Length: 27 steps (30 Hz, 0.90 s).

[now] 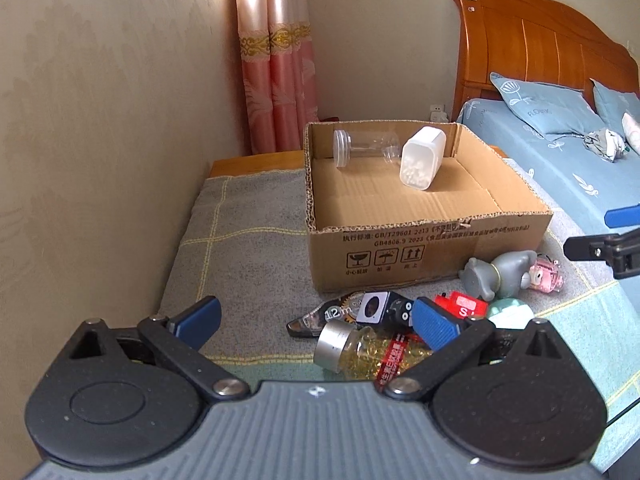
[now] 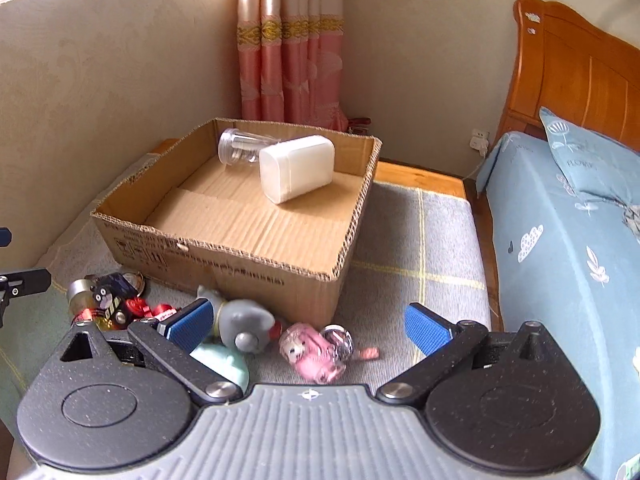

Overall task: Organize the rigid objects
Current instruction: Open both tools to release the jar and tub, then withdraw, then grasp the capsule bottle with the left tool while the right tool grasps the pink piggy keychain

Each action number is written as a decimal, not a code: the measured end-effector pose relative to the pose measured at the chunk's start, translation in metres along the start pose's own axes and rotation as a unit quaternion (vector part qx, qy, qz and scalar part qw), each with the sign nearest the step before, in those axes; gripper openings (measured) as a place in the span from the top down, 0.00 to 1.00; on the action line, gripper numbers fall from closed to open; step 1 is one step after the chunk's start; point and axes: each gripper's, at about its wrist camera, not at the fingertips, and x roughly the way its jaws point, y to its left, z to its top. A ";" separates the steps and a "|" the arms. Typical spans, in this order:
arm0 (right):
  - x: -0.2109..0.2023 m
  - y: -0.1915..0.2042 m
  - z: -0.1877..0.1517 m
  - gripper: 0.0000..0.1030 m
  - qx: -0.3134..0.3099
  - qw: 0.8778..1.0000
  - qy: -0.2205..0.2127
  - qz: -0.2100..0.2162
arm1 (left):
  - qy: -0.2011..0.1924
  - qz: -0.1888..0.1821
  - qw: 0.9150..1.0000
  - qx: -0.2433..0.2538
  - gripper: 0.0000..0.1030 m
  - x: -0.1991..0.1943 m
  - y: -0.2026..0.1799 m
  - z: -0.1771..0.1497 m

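Cardboard box [image 1: 424, 236] sits on the grey plaid surface [image 1: 248, 248], open-topped. Inside at the back, a clear plastic tube [image 1: 362, 147] lies on its side, and a white square container [image 1: 423, 158] lies just beside it, tipped over.

My left claw [image 1: 316, 322] hangs low in front of the box, fingers wide apart, nothing between them. Under it, left to right: a black tape measure [image 1: 320, 318], a jar with a silver lid and yellow contents [image 1: 360, 350], a small black box with a bear face [image 1: 386, 307], a red item [image 1: 460, 305] and a pale green piece [image 1: 510, 312]. Right of those, a grey figurine [image 1: 498, 274] lies on its side near the box's front wall, a pink keychain toy [image 1: 548, 278] just beside it.

My right claw [image 2: 308, 326] is also spread apart and holds nothing. Its left finger is just beside the figurine; I cannot tell if they touch. The pink toy lies on the surface between the fingers, touched by neither.

Bed with blue sheet [image 2: 560, 248] runs along the right edge.
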 end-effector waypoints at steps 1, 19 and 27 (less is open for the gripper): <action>0.002 -0.001 -0.006 0.00 0.009 1.000 0.003 -0.003 | 0.003 -0.002 1.000 -0.002 0.02 0.001 0.000 -0.002; 0.069 -0.011 -0.033 0.00 0.077 0.996 0.023 -0.042 | 0.026 -0.015 0.999 -0.013 0.02 0.009 0.004 -0.021; 0.069 -0.024 -0.045 0.00 0.077 0.993 0.036 -0.078 | 0.029 -0.030 0.999 -0.002 0.02 0.011 0.001 -0.022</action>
